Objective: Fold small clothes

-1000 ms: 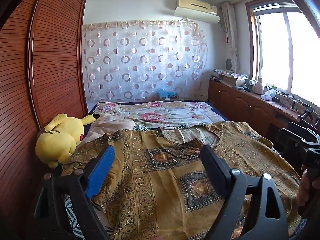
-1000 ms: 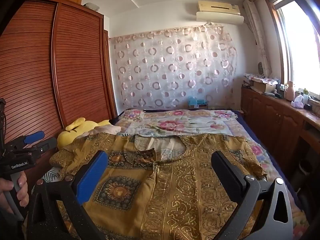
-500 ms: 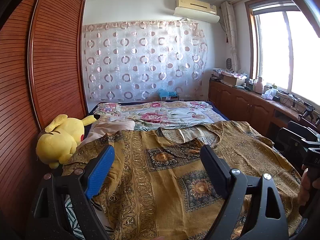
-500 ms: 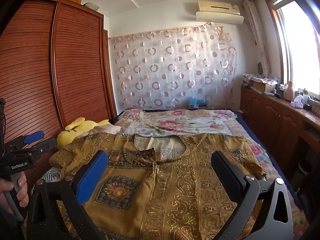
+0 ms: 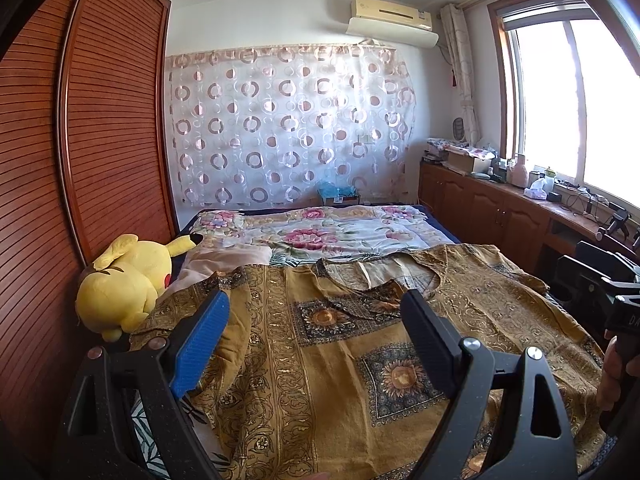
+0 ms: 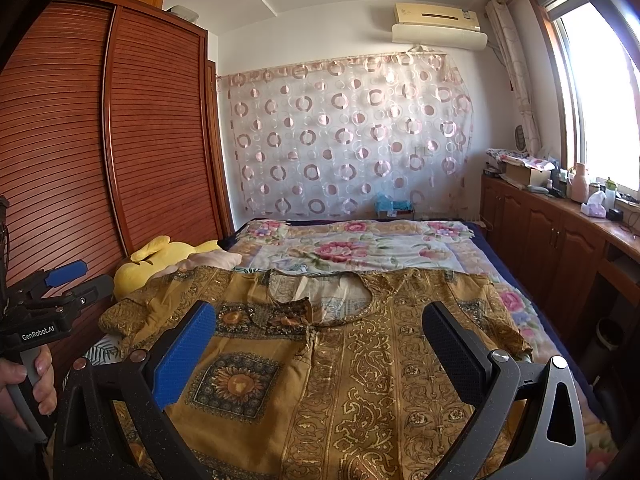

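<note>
A mustard-gold patterned garment (image 5: 344,360) lies spread flat on the bed, neckline toward the far end; it also shows in the right wrist view (image 6: 352,364). My left gripper (image 5: 316,320) hovers open and empty above its left half. My right gripper (image 6: 320,332) hovers open and empty above its middle. The left gripper also shows at the left edge of the right wrist view (image 6: 56,292), and the right gripper at the right edge of the left wrist view (image 5: 596,280).
A yellow plush toy (image 5: 128,280) and a pink pillow (image 5: 224,258) lie by the garment's left sleeve. A floral quilt (image 5: 328,232) covers the far bed. A wooden wardrobe (image 5: 80,160) stands left, a cluttered counter (image 6: 560,216) right.
</note>
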Action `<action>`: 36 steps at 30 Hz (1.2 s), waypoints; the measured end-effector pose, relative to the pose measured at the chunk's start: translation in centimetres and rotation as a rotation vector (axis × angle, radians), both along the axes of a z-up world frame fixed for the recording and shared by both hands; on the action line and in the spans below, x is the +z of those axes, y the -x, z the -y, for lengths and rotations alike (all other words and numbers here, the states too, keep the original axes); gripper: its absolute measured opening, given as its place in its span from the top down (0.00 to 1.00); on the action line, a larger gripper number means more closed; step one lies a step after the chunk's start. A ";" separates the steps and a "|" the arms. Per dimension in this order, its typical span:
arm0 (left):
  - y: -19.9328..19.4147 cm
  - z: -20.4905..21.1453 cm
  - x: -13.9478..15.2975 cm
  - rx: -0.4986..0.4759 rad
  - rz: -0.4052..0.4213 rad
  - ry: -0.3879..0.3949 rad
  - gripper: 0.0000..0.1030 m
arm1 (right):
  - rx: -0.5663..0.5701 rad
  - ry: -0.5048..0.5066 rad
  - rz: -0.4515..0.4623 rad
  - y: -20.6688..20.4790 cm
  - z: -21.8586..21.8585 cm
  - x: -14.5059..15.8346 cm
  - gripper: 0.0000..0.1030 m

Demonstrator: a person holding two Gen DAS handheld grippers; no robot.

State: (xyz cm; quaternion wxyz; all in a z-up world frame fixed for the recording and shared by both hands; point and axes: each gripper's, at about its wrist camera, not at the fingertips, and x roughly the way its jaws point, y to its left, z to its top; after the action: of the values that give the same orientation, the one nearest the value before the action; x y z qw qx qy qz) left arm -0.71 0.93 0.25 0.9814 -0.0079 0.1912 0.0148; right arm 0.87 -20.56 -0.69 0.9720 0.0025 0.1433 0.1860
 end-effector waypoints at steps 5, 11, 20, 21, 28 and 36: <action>0.0 0.1 0.1 0.003 -0.002 0.000 0.14 | -0.001 0.002 -0.003 0.0 -0.1 -0.2 0.00; -0.1 0.3 0.1 0.006 0.002 -0.006 0.14 | -0.005 0.004 -0.006 0.1 -0.2 -0.1 0.00; 0.0 0.2 0.9 0.012 0.011 -0.012 0.14 | -0.006 0.004 -0.006 0.1 -0.2 0.0 0.00; 0.0 0.2 0.9 0.012 0.011 -0.013 0.14 | -0.006 0.003 -0.006 0.1 -0.2 0.0 0.00; 0.0 0.3 0.8 0.011 0.011 -0.014 0.14 | -0.005 0.004 -0.007 0.1 -0.2 0.0 0.00; 0.0 0.4 0.8 0.012 0.012 -0.016 0.14 | -0.004 0.004 -0.005 0.3 -0.1 0.1 0.00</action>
State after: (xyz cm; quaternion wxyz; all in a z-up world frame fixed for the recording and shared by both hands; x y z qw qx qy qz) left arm -0.70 0.56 1.03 0.9825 -0.0011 0.1849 0.0221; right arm 0.58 -20.42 -0.64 0.9721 0.0013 0.1459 0.1838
